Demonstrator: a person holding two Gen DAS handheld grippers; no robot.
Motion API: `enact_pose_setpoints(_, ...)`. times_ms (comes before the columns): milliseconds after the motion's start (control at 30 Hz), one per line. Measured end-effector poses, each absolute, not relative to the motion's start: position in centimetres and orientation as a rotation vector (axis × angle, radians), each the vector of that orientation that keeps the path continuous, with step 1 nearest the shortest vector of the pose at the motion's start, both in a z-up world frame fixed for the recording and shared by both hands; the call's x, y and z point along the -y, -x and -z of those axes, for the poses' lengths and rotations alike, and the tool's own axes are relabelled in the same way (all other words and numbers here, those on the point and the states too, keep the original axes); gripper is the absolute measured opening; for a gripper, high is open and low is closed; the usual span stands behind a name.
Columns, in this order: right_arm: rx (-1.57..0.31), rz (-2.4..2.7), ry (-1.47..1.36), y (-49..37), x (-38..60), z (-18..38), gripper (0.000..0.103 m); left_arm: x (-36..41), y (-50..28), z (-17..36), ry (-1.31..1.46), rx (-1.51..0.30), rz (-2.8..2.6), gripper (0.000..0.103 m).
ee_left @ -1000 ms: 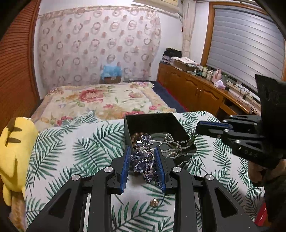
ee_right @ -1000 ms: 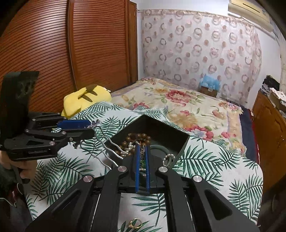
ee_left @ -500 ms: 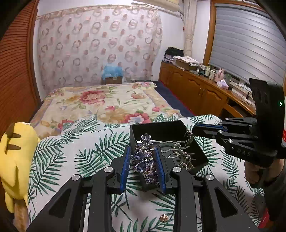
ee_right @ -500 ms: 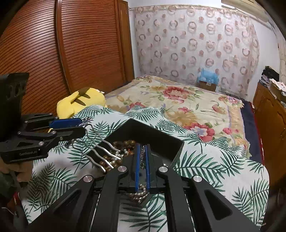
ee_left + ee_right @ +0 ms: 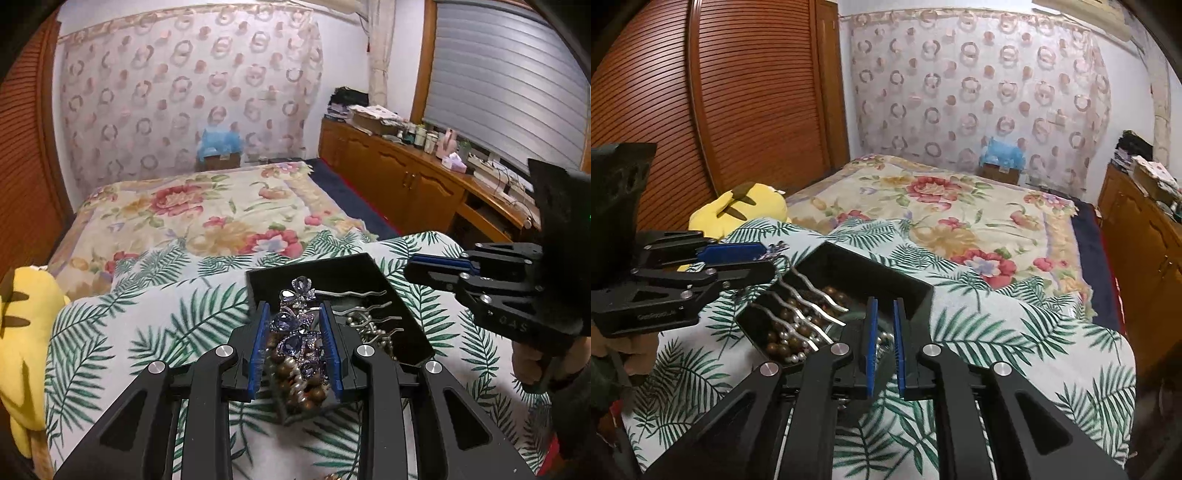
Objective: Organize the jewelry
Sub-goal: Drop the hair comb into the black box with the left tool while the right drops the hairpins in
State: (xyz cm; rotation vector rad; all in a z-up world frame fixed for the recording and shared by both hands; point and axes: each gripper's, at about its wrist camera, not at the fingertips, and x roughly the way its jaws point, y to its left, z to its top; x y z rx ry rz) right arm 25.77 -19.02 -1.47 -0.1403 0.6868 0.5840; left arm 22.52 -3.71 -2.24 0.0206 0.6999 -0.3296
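Note:
A black jewelry box [image 5: 343, 273] [image 5: 886, 273] sits on the palm-leaf cloth and holds brown and pearl beads [image 5: 786, 332]. My left gripper [image 5: 295, 328] [image 5: 753, 258] is shut on a purple gemstone hair comb [image 5: 297, 332], held over the box with its silver prongs [image 5: 809, 306] [image 5: 354, 306] reaching across the beads. My right gripper [image 5: 884, 332] [image 5: 424, 264] is slightly open and empty, its tips over the box's near right part above a pearl strand [image 5: 884, 338].
A yellow plush toy [image 5: 22, 332] [image 5: 738, 210] lies at the cloth's left edge. A floral bedspread [image 5: 207, 218] stretches beyond the box. Wooden cabinets [image 5: 406, 181] run along the right wall, slatted wardrobe doors [image 5: 720, 110] along the left.
My left gripper carried the comb forward over the box and lowered it onto the beads. My right gripper let go of the bead strand, opened a little and drew back.

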Motion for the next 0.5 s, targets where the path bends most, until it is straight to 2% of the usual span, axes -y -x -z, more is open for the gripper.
enact_pose_setpoints(500,-0.713,-0.517,0.109,-22.2,22.3,2.9,0.01,5.8,-24.5,4.1,-0.055,-0.74,0.356,0.028)
